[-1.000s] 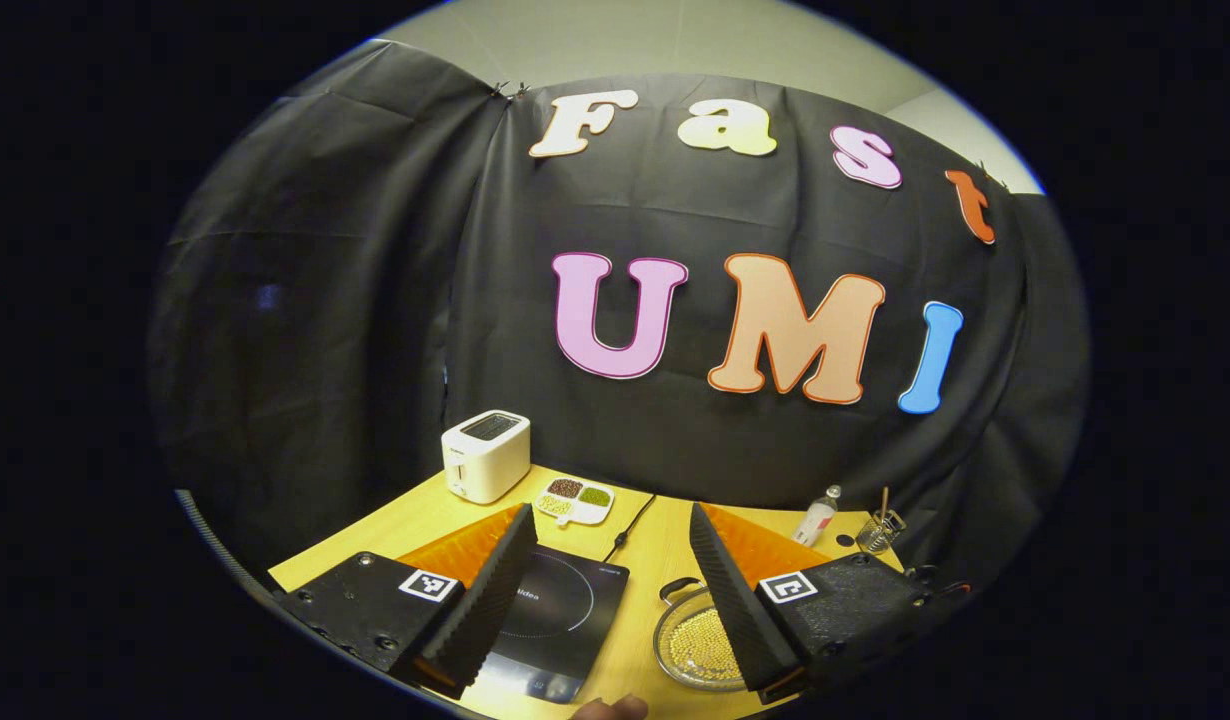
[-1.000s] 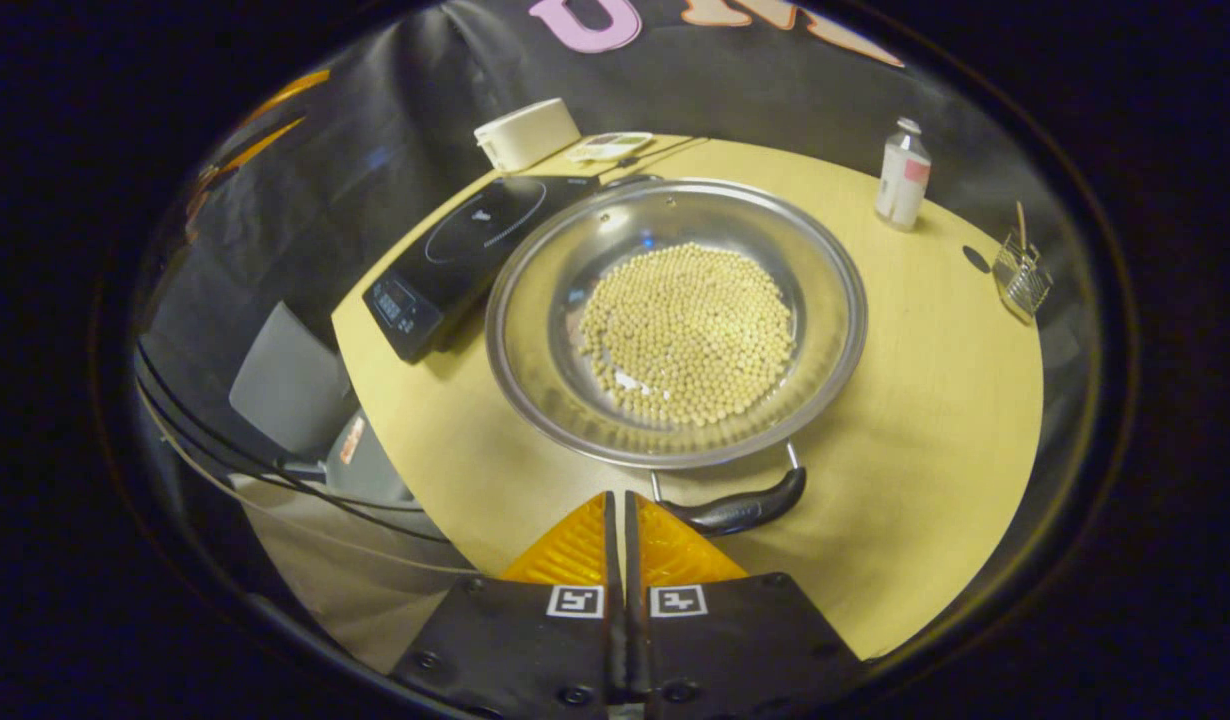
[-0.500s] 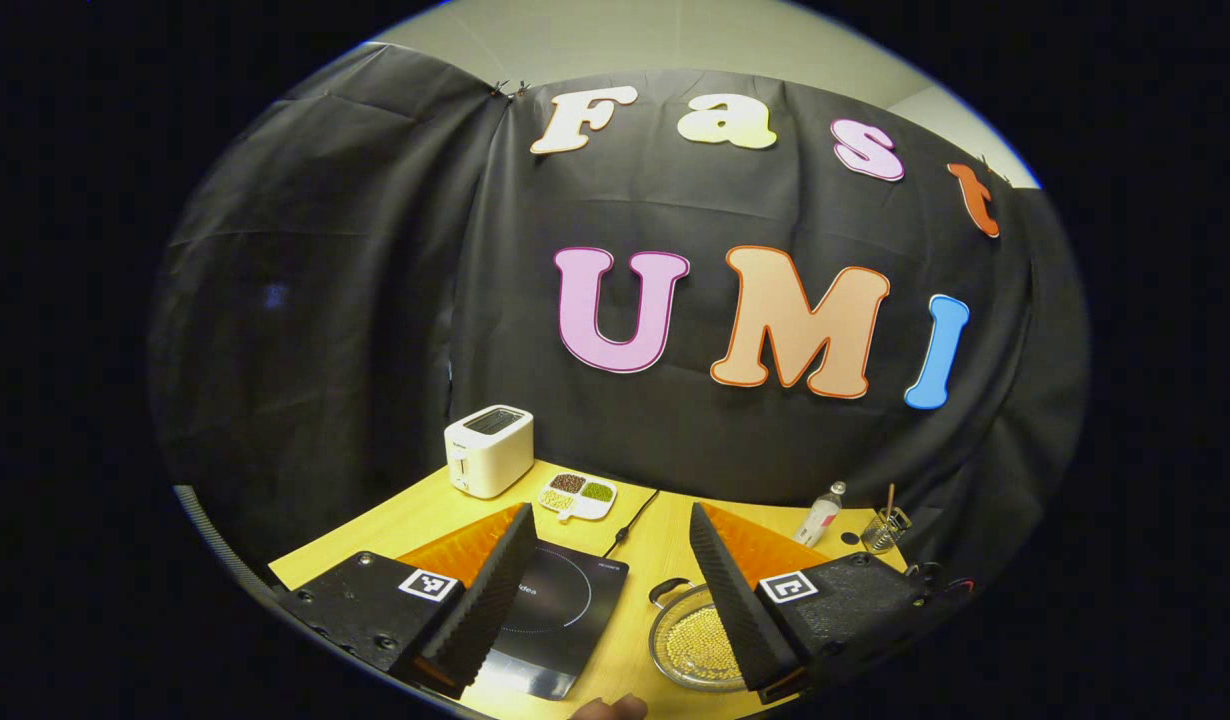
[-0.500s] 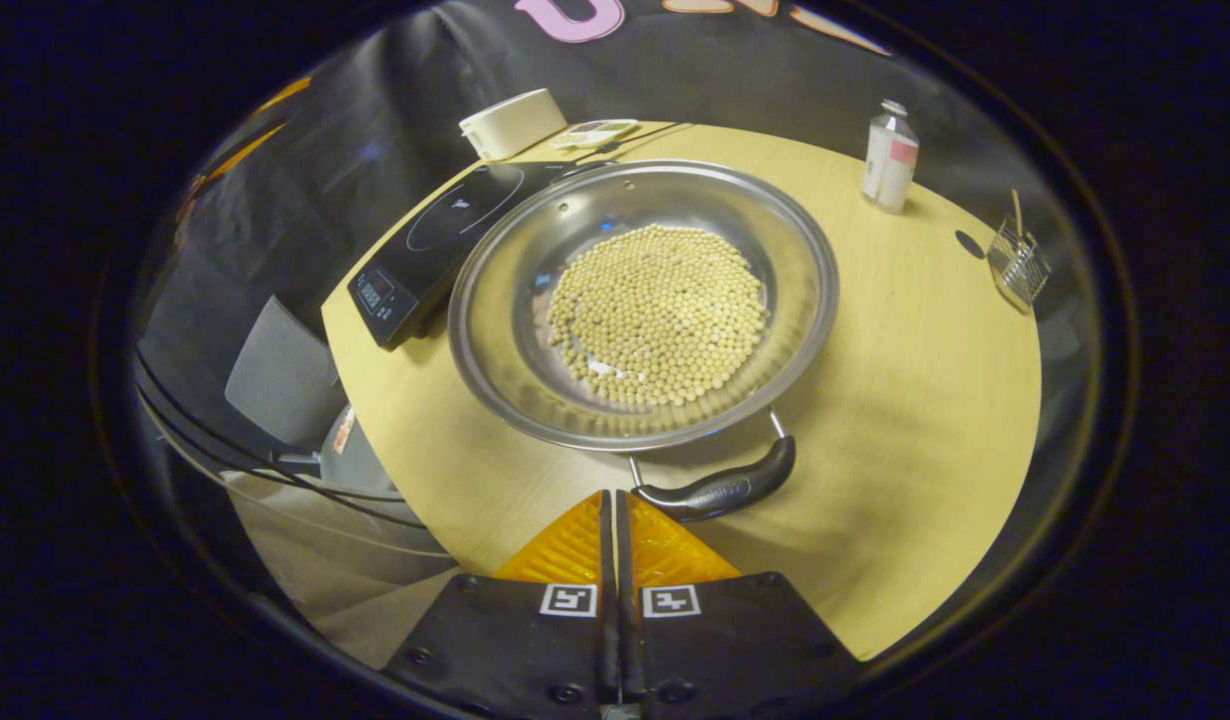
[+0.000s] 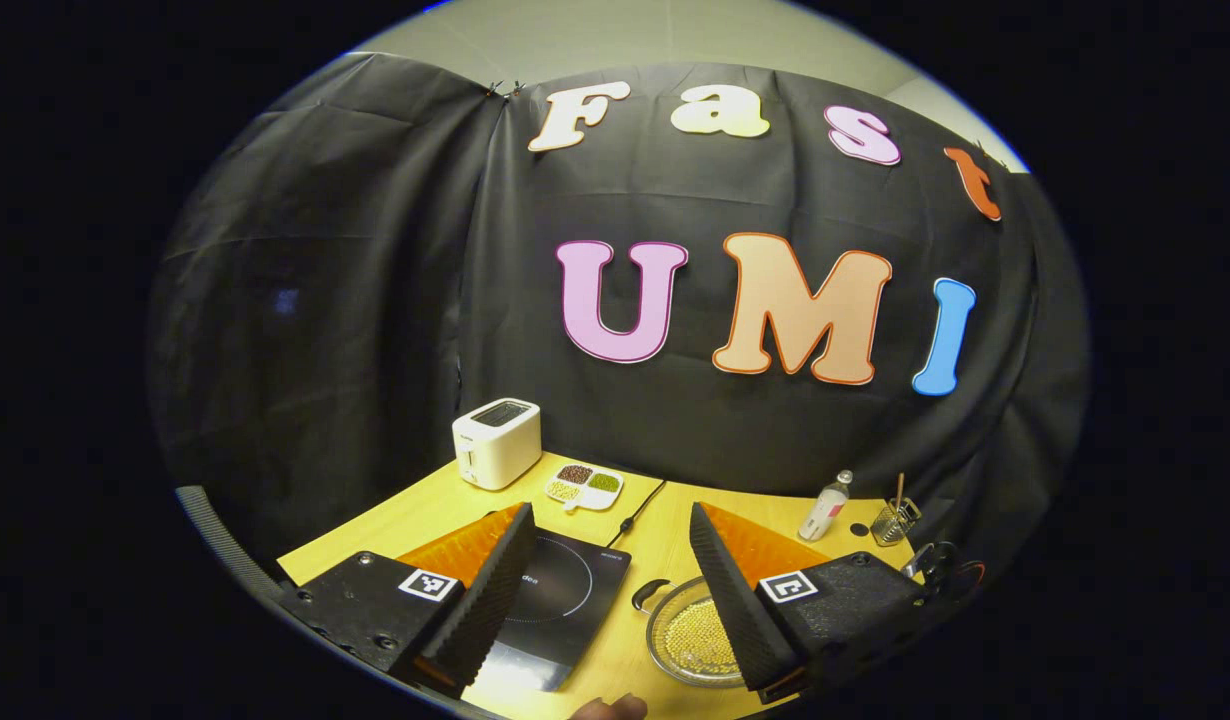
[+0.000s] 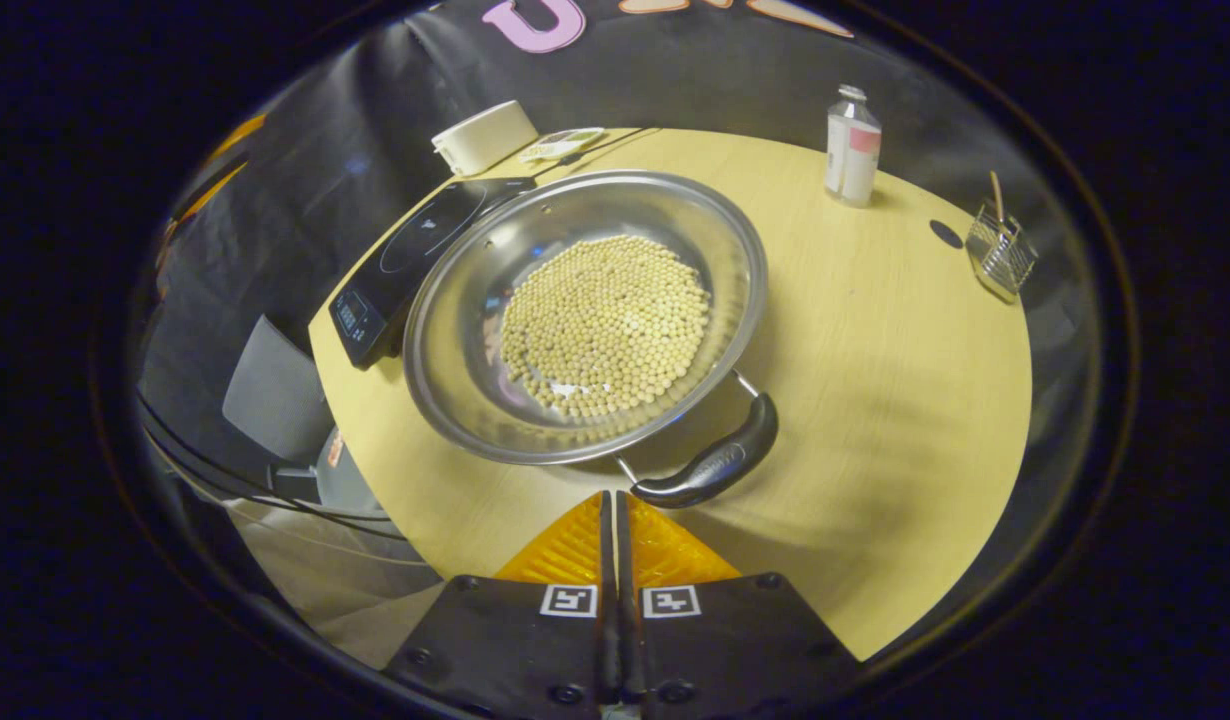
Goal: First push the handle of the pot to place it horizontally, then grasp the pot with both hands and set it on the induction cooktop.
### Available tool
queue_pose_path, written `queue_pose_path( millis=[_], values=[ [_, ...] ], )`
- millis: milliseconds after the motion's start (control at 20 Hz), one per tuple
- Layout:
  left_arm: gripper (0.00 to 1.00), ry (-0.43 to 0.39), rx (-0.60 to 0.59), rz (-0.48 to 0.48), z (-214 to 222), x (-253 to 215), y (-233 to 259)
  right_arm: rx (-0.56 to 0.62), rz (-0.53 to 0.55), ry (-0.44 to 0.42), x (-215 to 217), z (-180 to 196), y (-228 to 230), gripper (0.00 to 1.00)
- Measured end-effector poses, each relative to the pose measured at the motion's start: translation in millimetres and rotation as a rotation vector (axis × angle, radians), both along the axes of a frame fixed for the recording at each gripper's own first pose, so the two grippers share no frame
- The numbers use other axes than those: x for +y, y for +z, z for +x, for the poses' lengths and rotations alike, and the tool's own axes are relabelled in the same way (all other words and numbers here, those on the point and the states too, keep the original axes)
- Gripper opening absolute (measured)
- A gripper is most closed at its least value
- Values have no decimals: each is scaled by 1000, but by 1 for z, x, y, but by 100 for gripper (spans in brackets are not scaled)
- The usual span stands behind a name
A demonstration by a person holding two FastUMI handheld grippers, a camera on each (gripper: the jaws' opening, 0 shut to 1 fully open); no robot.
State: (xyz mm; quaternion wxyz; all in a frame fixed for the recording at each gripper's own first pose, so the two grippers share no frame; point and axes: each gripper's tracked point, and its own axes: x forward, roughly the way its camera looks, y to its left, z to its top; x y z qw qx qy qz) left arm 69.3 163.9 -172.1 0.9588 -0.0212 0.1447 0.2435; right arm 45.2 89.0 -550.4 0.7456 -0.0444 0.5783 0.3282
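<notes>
Steel pot [image 6: 585, 320] of pale beads on the yellow counter [image 6: 875, 380], beside the induction cooktop [image 6: 415, 250], right claw [image 6: 615, 505] closed, tips touching the black pot handle [image 6: 710, 470], left claw [image 5: 610, 525] open above the cooktop.

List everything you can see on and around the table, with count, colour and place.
pot: one, steel, table middle, beside cooktop
beans: many, pale yellow, in pot
pot handles: two, black, one by right gripper, one on far side
cooktop: one, black, left of pot
toaster: one, white, back left
dish: one, white, four compartments, by toaster
bottle: one, clear, back right
wire basket: one, metal, far right
table: one, light wood
left gripper: open, above cooktop side
right gripper: shut, at near handle
</notes>
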Motion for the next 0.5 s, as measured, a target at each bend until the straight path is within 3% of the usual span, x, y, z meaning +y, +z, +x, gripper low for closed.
queue_pose_path(
  millis=[150, 200, 350, 400, 450, 500],
  values=[
    [94, 21, 13, 5, -3, -4, -4, -9, 5, -5, -7, 14, -2, 3],
    [89, 26, 17, 5, -4, -6, -4, -11, 7, -8, -9, 20, -3, 3],
    [94, 31, 31, 15, -3, -12, -6, -26, 13, -20, -14, 34, -4, 2],
    [89, 24, 41, 14, -2, -15, -9, -28, 10, -35, -15, 39, -6, 2],
    [94, 14, 49, 14, 0, -18, -12, -30, 13, -49, -17, 41, -6, 2],
    [89, 4, 57, 17, 2, -20, -16, -32, 14, -65, -19, 44, -7, 0]
  ],
)
